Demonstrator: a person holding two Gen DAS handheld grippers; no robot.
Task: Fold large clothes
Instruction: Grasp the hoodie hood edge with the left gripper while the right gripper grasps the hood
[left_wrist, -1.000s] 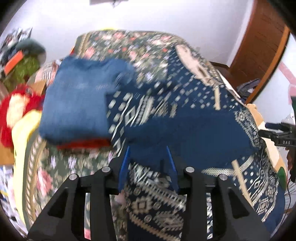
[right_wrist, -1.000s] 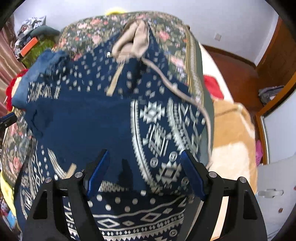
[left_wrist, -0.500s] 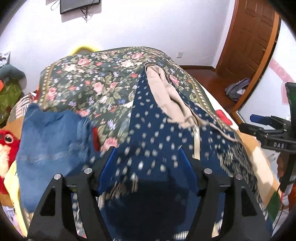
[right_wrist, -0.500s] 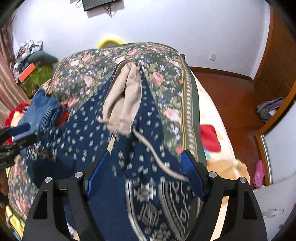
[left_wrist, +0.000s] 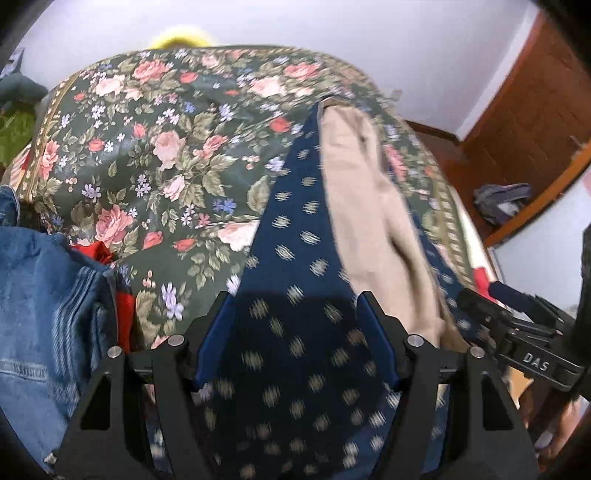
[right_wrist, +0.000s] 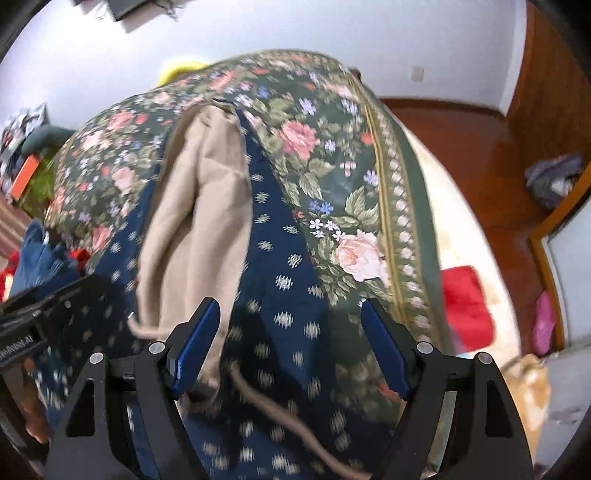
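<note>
Over the bed: both grippers point down at a navy patterned garment (left_wrist: 295, 229).
Left gripper (left_wrist: 295, 306): jaws apart, having just been opening, nothing clamped; navy cloth lies beneath the gap.
Right gripper (right_wrist: 291, 314): jaws wide apart, gripping nothing; a beige drawcord (right_wrist: 280, 413) runs below.
Garment: spread lengthwise on the floral bedspread (left_wrist: 155, 147), its beige-lined hood (right_wrist: 199, 206) at the far end.
Left side: folded blue denim (left_wrist: 40, 302) over something red.
Right side: red cloth (right_wrist: 465, 306) on the mattress edge.
</note>
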